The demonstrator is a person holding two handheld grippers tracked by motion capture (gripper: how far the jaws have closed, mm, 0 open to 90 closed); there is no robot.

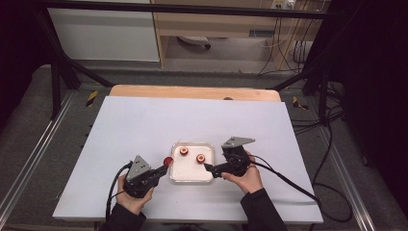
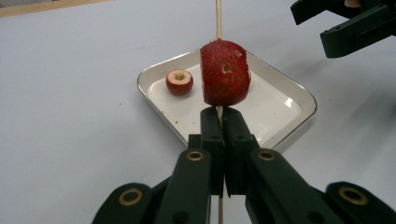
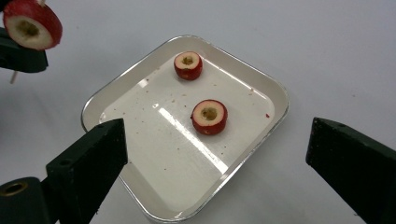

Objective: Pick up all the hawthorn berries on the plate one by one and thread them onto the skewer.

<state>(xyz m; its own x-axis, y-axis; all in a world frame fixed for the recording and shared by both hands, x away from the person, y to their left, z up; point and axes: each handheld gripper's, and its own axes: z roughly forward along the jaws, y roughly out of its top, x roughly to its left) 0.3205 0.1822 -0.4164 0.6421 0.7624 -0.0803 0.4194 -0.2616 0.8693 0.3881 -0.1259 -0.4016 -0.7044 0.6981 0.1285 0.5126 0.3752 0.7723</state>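
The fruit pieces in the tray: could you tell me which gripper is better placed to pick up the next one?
Right. The right gripper hangs open over the tray and its fruit pieces, while the left gripper is shut on the skewer.

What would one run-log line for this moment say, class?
left gripper: shut on skewer | fruit piece: threaded on skewer | right gripper: open above tray | on tray: two fruit pieces
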